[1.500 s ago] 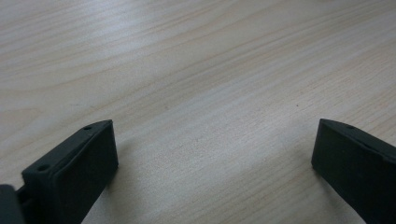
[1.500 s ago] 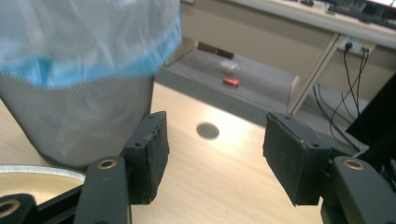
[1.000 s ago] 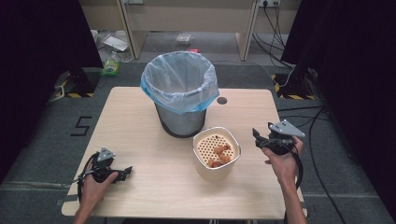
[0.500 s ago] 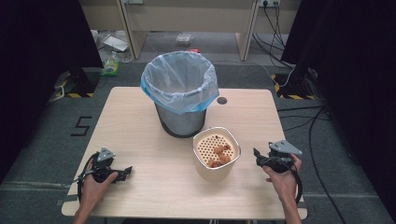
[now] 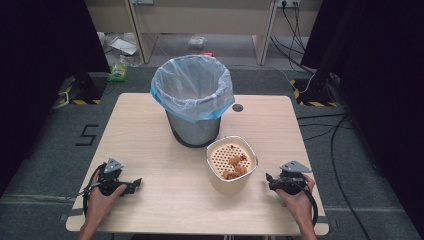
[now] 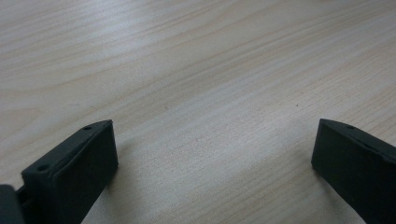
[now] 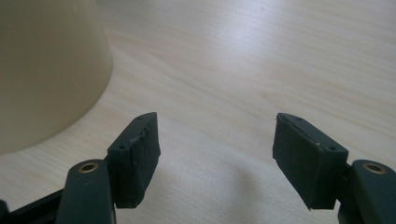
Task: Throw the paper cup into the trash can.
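Observation:
A cream tub with a perforated insert and brown food bits stands on the wooden table, right of centre. My right gripper lies low on the table just right of the tub, pointing at it. Its jaws have just been opening and nothing is between them. In the right gripper view the tub's wall rises at the left, and the right gripper is open over bare wood. My left gripper rests near the front left edge and also stands open over bare wood.
A grey waste bin lined with a pale blue bag stands behind the tub at the table's middle. A small dark round spot sits to the bin's right. Cables and boxes lie on the floor beyond the table.
My right hand has come down and slightly toward the person, from above the table to its surface beside the tub. The left hand has stayed in place.

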`<state>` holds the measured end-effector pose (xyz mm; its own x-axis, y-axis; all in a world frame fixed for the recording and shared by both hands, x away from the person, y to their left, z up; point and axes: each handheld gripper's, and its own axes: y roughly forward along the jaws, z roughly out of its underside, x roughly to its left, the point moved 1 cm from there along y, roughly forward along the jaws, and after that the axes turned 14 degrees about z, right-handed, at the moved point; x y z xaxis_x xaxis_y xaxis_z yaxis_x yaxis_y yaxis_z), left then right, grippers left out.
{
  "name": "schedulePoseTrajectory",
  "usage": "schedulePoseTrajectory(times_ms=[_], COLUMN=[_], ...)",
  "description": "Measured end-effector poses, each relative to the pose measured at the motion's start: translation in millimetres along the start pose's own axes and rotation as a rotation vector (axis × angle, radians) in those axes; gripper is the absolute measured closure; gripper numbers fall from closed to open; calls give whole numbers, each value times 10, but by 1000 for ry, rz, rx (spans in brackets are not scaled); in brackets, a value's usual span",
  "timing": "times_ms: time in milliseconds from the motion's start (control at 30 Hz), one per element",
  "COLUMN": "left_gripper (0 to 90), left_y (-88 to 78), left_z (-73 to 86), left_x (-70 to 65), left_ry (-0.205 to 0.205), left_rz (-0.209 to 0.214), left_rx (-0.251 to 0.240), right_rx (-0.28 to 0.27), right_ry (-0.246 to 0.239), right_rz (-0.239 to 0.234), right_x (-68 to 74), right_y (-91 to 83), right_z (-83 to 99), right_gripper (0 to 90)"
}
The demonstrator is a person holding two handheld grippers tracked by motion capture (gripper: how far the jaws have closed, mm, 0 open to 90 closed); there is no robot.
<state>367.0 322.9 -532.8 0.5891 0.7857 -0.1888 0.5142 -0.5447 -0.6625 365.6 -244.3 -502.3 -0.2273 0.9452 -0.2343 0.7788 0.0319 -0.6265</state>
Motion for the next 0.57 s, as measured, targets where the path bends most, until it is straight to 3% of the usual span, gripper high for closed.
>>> schedulePoseTrajectory(times_ms=[67,100,133,200,267,400,567], left_gripper=[0,0,0,0,0,0,0], left_y=[0,0,0,0,0,0,0], left_z=[0,0,0,0,0,0,0], left_x=[0,0,0,0,0,0,0], left_ry=[0,0,0,0,0,0,0], left_rz=[0,0,0,0,0,0,0], left_rx=[0,0,0,0,0,0,0], right_rx=[28,41,59,41,35,29,32], right_ry=[-39,-87,-94,-27,5,36,37], right_rz=[15,28,24,-27,-46,-61,-59], right_x=[32,46,72,90,90,61,66], right_y=[25,47,61,79,85,110,108], right_z=[20,34,60,96,124,150,150], right_gripper=[304,296,287,291,281,234,232])
